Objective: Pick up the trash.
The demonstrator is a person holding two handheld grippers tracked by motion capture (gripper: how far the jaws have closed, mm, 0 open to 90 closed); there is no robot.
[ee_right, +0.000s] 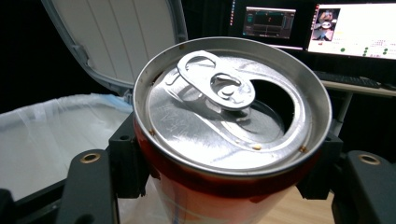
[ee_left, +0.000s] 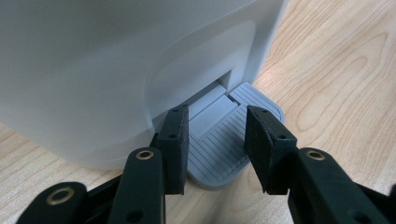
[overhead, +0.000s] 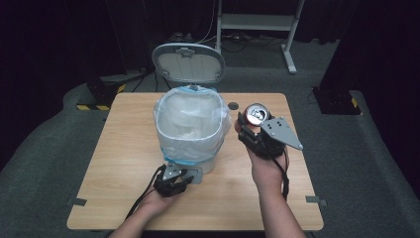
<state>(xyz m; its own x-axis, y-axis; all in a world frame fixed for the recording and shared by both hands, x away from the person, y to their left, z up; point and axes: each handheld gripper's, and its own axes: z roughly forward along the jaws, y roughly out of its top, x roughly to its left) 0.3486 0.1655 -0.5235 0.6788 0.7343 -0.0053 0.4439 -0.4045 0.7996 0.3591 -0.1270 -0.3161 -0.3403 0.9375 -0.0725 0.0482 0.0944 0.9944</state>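
A white pedal bin (overhead: 188, 146), lined with a clear bag, stands mid-table with its lid (overhead: 188, 63) tipped up. My left gripper (overhead: 181, 178) is at the bin's front base. In the left gripper view, that gripper (ee_left: 215, 123) is open, with its pads hovering over the grey ribbed pedal (ee_left: 219, 154) under the bin wall (ee_left: 93, 70). Just right of the bin's rim, my right gripper (overhead: 255, 124) is shut on an opened red drink can (overhead: 256, 114) held upright. The can (ee_right: 224, 121) shows its silver top and tab close up, clamped between the right gripper's (ee_right: 224, 161) jaws.
The wooden table (overhead: 124, 163) has bare room left and right of the bin. A small dark round hole (overhead: 233, 105) sits behind the can. Behind the table are a white stand (overhead: 257, 22) and dark curtains. Monitors (ee_right: 355, 28) glow beyond the raised lid (ee_right: 121, 37).
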